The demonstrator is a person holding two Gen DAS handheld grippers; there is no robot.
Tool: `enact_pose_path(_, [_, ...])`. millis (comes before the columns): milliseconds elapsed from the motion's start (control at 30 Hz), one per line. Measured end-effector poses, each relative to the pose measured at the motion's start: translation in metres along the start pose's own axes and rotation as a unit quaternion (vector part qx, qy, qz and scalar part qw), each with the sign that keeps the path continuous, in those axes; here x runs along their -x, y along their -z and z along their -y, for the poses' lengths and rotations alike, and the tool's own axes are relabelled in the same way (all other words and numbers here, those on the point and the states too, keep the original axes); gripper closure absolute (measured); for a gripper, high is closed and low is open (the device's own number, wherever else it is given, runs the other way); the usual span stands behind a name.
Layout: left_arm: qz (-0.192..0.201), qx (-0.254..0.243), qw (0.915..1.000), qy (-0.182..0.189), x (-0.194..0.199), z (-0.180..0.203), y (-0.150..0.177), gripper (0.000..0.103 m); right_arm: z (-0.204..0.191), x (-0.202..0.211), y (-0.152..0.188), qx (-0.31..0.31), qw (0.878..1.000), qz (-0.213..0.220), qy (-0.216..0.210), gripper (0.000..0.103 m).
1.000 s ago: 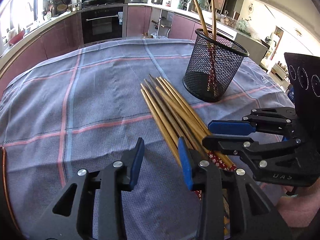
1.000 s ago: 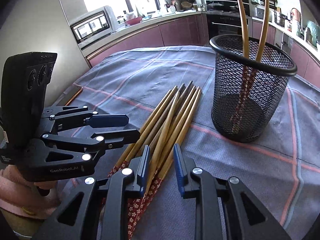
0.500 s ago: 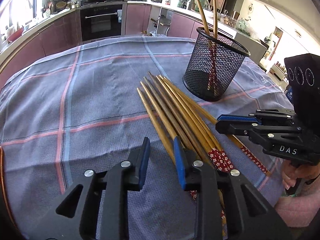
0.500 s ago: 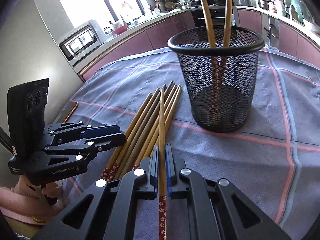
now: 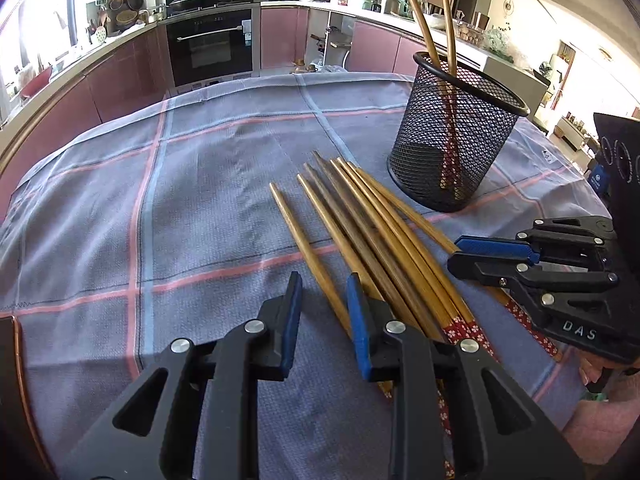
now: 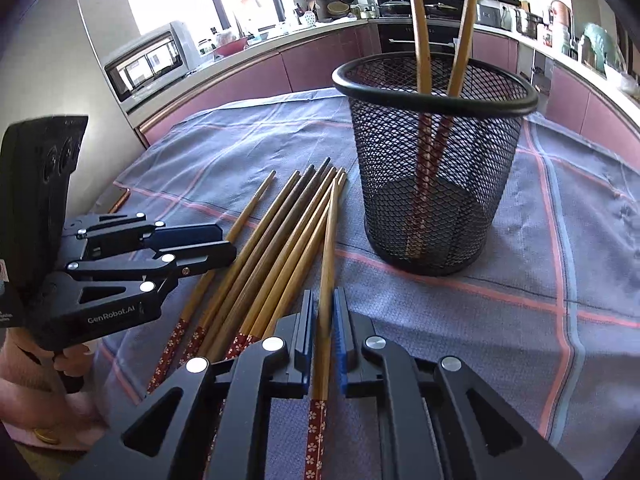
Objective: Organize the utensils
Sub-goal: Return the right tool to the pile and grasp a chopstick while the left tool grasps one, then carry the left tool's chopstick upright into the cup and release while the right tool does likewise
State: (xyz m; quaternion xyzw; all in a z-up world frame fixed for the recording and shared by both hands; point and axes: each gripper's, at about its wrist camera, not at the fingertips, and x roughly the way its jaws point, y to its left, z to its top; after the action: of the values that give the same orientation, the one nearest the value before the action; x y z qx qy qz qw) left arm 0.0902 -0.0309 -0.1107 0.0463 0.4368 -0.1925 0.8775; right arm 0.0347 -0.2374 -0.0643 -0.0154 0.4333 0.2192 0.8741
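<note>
Several bamboo chopsticks (image 5: 372,236) with red flowered ends lie side by side on the checked cloth; they also show in the right wrist view (image 6: 276,240). A black mesh cup (image 5: 452,140) holds two chopsticks upright; it also shows in the right wrist view (image 6: 436,164). My right gripper (image 6: 324,312) is shut on one chopstick (image 6: 329,248), whose tip points toward the cup. My left gripper (image 5: 322,300) is open, its jaws on either side of the leftmost chopstick (image 5: 308,256).
The blue-grey checked cloth (image 5: 200,208) covers the round table. Kitchen counters, an oven (image 5: 212,44) and a microwave (image 6: 148,64) stand behind. The table's copper rim (image 5: 20,360) shows at left.
My right gripper closed on one chopstick and lifted its tip off the pile. My left gripper narrowed, then moved over the leftmost chopstick.
</note>
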Motion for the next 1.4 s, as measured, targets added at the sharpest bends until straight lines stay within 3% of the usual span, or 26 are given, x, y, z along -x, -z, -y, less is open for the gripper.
enact_pose_path(167, [0.005, 0.022, 0.9997, -0.012, -0.002, -0.004, -0.002, 0.091, -0.001, -0.002, -0.001, 0.007, 1.000, 0.002, 0.004, 0.095])
enact_pose_path(500, [0.015, 0.052, 0.9985, -0.006, 0.008, -0.012, 0.003, 0.095, 0.006, 0.011, 0.002, -0.010, 0.999, 0.019, -0.027, 0.097])
enact_pose_path(767, [0.050, 0.051, 0.9955, 0.063, 0.044, -0.007, 0.000, 0.095, 0.005, 0.039, -0.004, -0.002, 0.997, 0.060, -0.050, 0.097])
enact_pose_path(1033, [0.097, 0.046, 0.9859, 0.129, 0.086, 0.002, -0.013, 0.096, 0.005, 0.069, -0.012, -0.011, 0.992, 0.106, -0.069, 0.097])
enact_pose_path(1400, [0.150, 0.039, 0.9720, 0.177, 0.125, 0.011, -0.031, 0.096, 0.016, 0.098, -0.024, -0.028, 0.985, 0.152, -0.082, 0.097])
